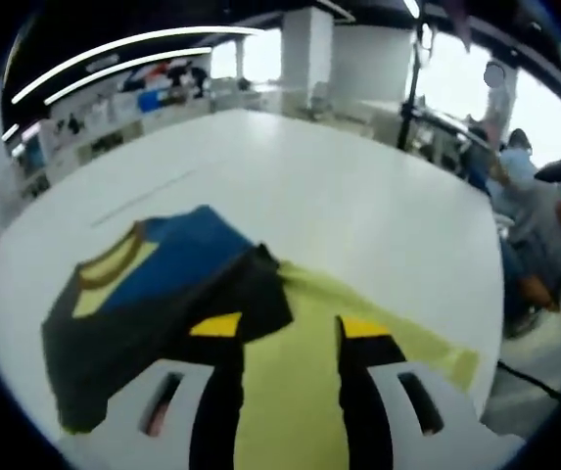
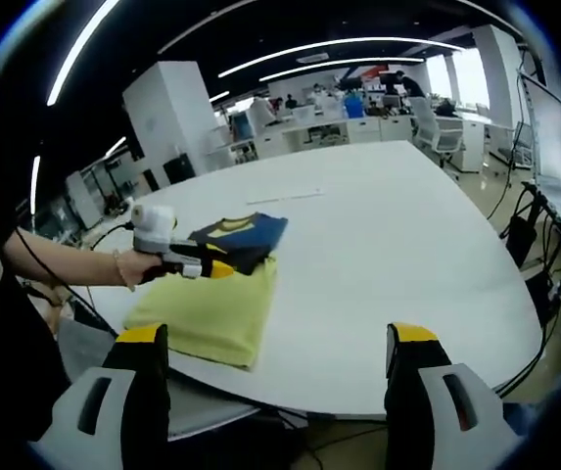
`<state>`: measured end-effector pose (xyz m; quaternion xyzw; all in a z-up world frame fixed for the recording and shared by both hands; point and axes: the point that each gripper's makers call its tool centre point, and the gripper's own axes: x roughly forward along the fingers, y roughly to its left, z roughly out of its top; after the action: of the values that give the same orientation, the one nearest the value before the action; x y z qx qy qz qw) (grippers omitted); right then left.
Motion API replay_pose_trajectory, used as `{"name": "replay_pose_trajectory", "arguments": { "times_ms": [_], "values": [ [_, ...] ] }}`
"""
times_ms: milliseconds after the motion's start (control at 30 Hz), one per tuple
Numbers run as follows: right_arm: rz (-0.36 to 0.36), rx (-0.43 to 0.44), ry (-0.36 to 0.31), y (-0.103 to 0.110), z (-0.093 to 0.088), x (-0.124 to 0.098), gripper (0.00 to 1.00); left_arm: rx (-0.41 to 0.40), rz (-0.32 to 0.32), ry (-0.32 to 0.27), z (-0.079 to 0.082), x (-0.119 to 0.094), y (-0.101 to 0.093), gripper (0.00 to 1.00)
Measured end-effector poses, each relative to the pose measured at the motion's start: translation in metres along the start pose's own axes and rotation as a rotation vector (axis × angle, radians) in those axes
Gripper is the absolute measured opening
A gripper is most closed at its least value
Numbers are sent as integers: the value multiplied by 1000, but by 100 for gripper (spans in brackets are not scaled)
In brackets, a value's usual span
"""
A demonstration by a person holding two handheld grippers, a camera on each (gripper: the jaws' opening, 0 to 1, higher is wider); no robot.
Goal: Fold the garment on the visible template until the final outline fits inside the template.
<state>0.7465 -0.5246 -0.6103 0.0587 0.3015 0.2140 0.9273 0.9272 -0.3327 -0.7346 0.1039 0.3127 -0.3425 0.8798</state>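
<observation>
I am holding my left claw (image 2: 223, 269) spread over the yellow template (image 1: 290, 382), the shirt (image 1: 153, 294) lying just ahead-left, while my spread right claw (image 2: 275, 377) is hanging well back.

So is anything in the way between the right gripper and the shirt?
Nothing visible: only bare white table lies between the open right gripper and the dark blue-and-yellow folded garment, which rests on the yellow-green template.
</observation>
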Motion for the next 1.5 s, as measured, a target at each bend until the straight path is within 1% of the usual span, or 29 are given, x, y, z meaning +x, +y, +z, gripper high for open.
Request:
{"name": "replay_pose_trajectory", "arguments": {
  "times_ms": [67,200,267,333,433,567,700,833,900,1000,1133,1200,1300,1400,1500],
  "values": [
    [-2,3,3,-3,0,0,92,20,11,8,0,8,1,28],
    [-7,10,1,-8,1,0,92,31,22,7,1,18,3,19],
    [-10,14,2,-10,0,0,92,35,24,13,1,23,4,17],
    [-10,16,7,-12,-1,1,92,51,23,21,-1,26,4,15],
    [-6,20,17,-13,-5,2,92,71,42,41,-7,30,7,13],
    [-5,24,20,-14,-5,4,92,80,48,74,-17,34,9,10],
    [-3,25,21,-15,-5,7,92,87,46,91,-22,38,9,10],
    [-1,23,23,-15,-6,7,92,81,51,89,-20,39,8,8],
    [-4,29,23,-15,-7,6,92,77,53,88,-19,40,9,5],
    [-7,31,23,-16,-8,5,92,48,52,90,-17,42,10,0],
    [-10,39,18,-18,-8,4,92,29,49,90,-17,41,10,0],
    [-11,42,14,-18,-8,3,92,-5,49,89,-18,40,10,0],
    [-12,36,16,-19,-7,4,92,-22,50,88,-17,38,10,0],
    [-10,34,13,-18,-7,4,92,-46,42,79,-15,36,7,0],
    [-5,34,13,-17,-7,5,92,-50,37,80,-15,36,3,0]
  ]
}}
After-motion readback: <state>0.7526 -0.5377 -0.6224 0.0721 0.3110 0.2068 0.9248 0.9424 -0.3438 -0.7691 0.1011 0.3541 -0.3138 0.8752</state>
